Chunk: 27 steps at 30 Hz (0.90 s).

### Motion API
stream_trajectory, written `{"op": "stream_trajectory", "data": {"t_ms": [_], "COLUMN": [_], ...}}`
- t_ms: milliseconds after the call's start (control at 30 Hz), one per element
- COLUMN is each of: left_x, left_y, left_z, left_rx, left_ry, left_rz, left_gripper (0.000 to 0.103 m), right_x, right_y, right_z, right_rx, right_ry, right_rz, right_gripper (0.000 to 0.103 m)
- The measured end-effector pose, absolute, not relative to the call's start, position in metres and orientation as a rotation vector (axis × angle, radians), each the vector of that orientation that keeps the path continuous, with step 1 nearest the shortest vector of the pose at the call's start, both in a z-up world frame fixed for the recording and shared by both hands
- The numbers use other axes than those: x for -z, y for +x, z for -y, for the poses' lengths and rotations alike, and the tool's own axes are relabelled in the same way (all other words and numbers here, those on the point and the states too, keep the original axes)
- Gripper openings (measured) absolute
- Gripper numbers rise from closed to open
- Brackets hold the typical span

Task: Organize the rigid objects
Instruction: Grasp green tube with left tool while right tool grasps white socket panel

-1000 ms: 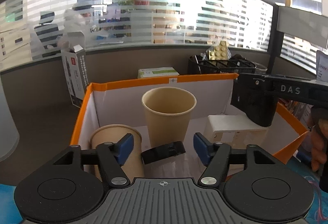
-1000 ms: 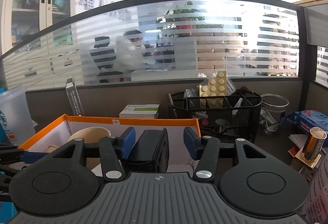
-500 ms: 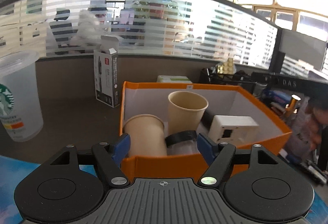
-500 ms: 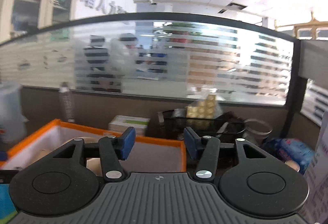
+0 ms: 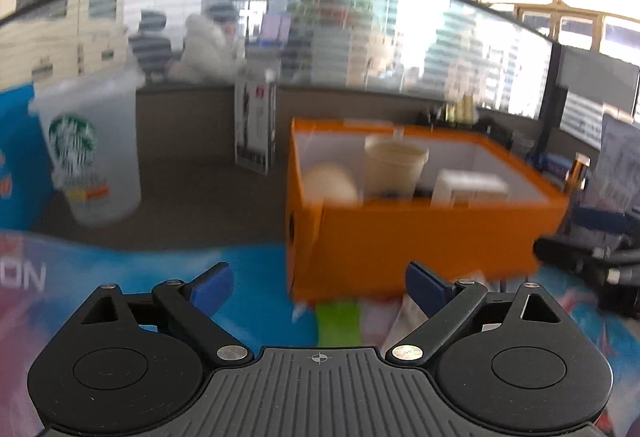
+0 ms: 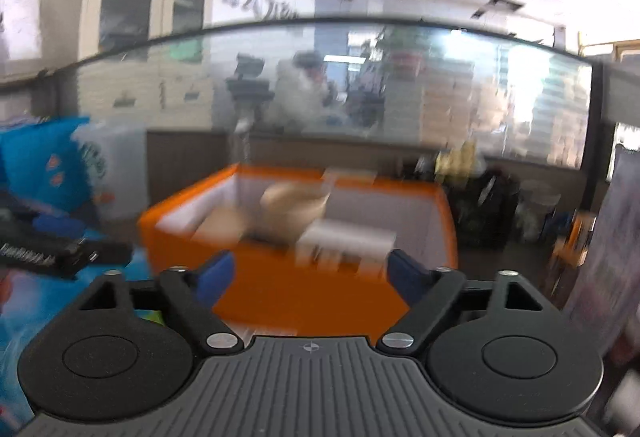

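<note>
An orange box (image 5: 420,233) stands on the desk, also in the right wrist view (image 6: 304,289). Inside it are an upright paper cup (image 5: 394,167), a second paper cup (image 5: 330,183) lying tilted at the left, and a white box-shaped object (image 5: 468,183). My left gripper (image 5: 320,287) is open and empty, pulled back in front of the box. My right gripper (image 6: 308,275) is open and empty, in front of the box's near wall. Both views are blurred by motion.
A clear Starbucks cup (image 5: 90,161) stands at the left. A white carton (image 5: 256,125) stands behind the box. A black mesh basket (image 6: 486,209) sits to the right of the box. Blue printed packaging (image 5: 120,277) lies under the left gripper. The other gripper (image 5: 592,261) shows at the right.
Both grippers have pulled back out of the orange box and opened wider. The black object the right gripper held a second ago is out of its jaws.
</note>
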<state>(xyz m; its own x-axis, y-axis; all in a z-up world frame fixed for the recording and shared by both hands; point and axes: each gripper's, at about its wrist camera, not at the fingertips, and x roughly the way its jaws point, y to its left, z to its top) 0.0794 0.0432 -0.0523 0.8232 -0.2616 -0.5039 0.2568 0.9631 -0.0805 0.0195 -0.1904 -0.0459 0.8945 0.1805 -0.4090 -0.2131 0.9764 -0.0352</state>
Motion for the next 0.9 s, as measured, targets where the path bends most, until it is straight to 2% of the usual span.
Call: {"op": "stream_trajectory", "data": {"t_ms": [233,533,567,633,900], "left_x": [0.09,0.094,0.095,0.096,0.099], "left_y": [0.065,0.062,0.062,0.063,0.062], "left_z": [-0.039,-0.047,-0.047,-0.048,-0.038], "left_rx": [0.271,0.269,0.268,0.271,0.293], "left_ry": [0.056,0.047,0.048,0.045,0.072], "left_rz": [-0.616,-0.632,-0.634,-0.641,-0.655], "left_gripper": [0.095,0.095,0.095,0.095,0.095], "right_x": [0.094,0.112,0.113,0.113,0.106], "right_y": [0.013,0.043,0.045,0.048,0.041], "right_z": [0.154,0.134,0.133,0.137,0.155], "right_rx": [-0.225,-0.239,-0.235,-0.24,-0.248], "right_ry": [-0.146,-0.149,-0.152,-0.137,-0.051], "right_rz": [-0.524,-0.581,-0.593,-0.609,-0.599], "right_gripper": [0.086,0.086,0.085,0.073,0.072]}}
